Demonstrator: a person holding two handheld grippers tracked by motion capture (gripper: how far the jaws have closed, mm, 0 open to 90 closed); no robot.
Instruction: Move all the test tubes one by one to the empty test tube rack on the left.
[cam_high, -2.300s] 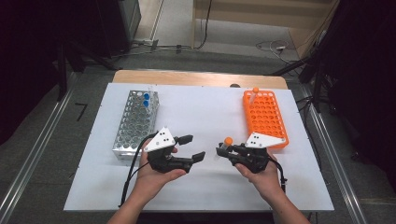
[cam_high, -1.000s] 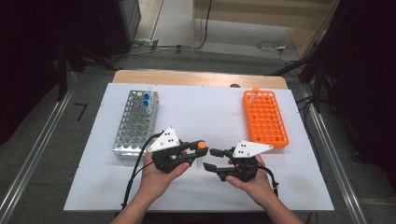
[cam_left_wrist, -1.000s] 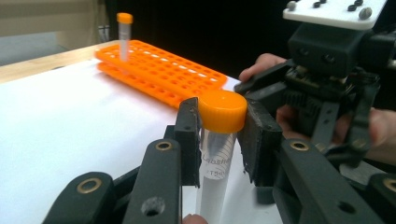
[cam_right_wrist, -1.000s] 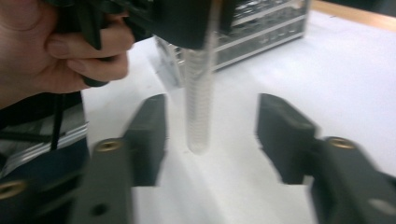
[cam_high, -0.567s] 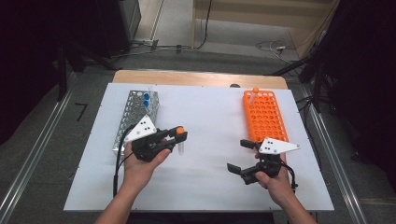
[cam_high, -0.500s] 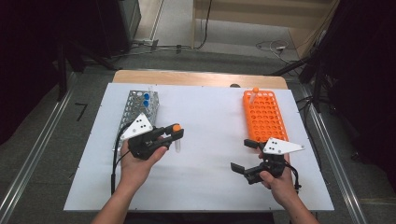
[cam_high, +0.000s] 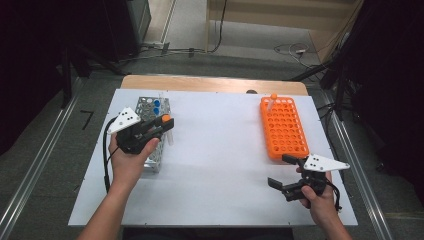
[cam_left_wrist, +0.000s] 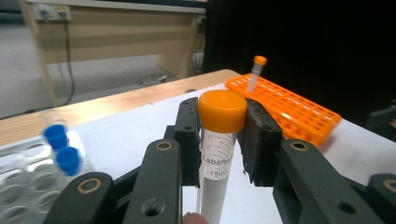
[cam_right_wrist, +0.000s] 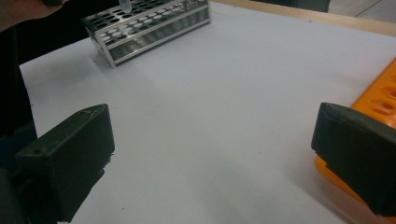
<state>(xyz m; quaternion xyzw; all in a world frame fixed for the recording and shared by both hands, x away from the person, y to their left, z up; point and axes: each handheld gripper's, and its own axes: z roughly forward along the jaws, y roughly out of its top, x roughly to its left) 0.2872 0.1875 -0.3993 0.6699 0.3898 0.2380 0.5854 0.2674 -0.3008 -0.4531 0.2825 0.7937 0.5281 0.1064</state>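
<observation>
While the white table gives you plenty of bare room between the two racks, the work in hand is a transfer: you look to be carrying an orange-capped tube toward the metal rack at your left, with the orange rack well apart at the far right of the table.

Your left gripper is clamped on the orange-capped tube — its pads press just under the cap on both sides, and the tube hangs upright with its clear body pointing down between the jaws. In the high view it sits just beside the metal rack's near right edge, above the table rather than over a well. Two blue-capped tubes already stand in that rack, toward its far end.

Your right gripper holds nothing; its jaws have just been opening and now stand wide, low over the table just off the orange rack's near end. One more orange-capped tube stands at that rack's far corner.

The next move, as I judge it, calls for you to bring the tube over an empty well, keep it plumb, and lower before you let go — a tilt would catch the rim.
</observation>
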